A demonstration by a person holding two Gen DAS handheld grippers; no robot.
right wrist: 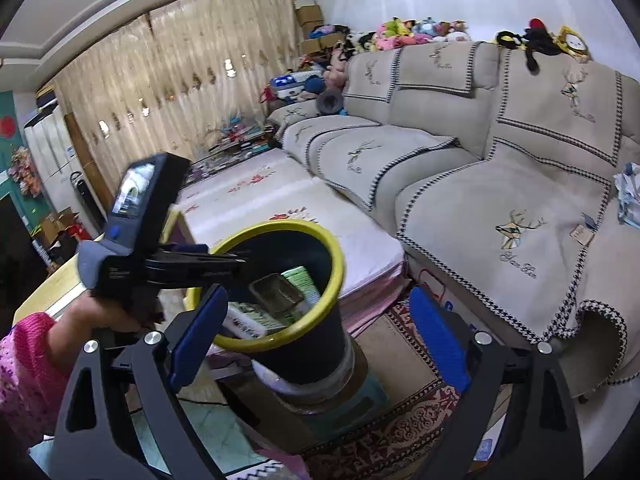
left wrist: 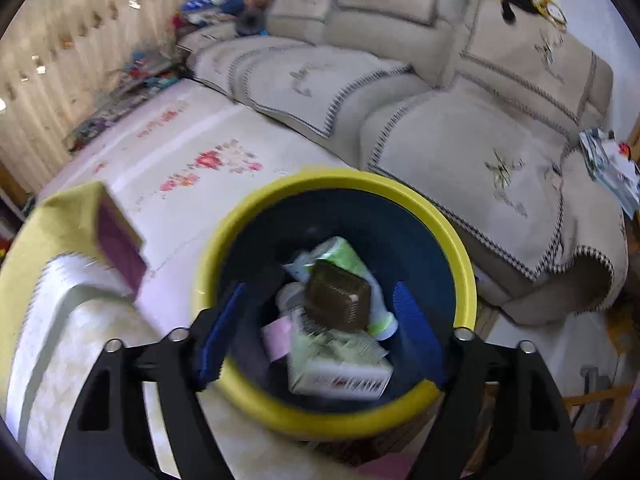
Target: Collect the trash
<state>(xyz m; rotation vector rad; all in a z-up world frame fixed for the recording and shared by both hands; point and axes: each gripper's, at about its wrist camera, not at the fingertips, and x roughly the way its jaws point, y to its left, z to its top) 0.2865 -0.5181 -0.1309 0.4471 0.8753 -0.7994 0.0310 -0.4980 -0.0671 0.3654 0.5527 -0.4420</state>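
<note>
Left gripper point(left wrist: 320, 336) hangs directly over the yellow-rimmed bin point(left wrist: 460, 240), jaws spread wide with nothing between them; a brown plastic tray point(left wrist: 338, 298) lies just below on top of a green tube point(left wrist: 348, 256) and a barcoded carton point(left wrist: 340, 376). Right gripper point(right wrist: 316, 334), also wide open and empty, sits beside the bin's near rim, so further trash probably lies elsewhere.

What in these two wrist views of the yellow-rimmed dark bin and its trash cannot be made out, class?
- Print on the white barcoded carton: motion-blurred in the left wrist view.
- Bottom of the yellow-rimmed dark bin: buried under the brown square container and other trash, both views.
- Bin's near-left rim, right wrist view: behind the open left gripper.
- Papers on the beige sofa's arm: cut off by the edge.
</note>
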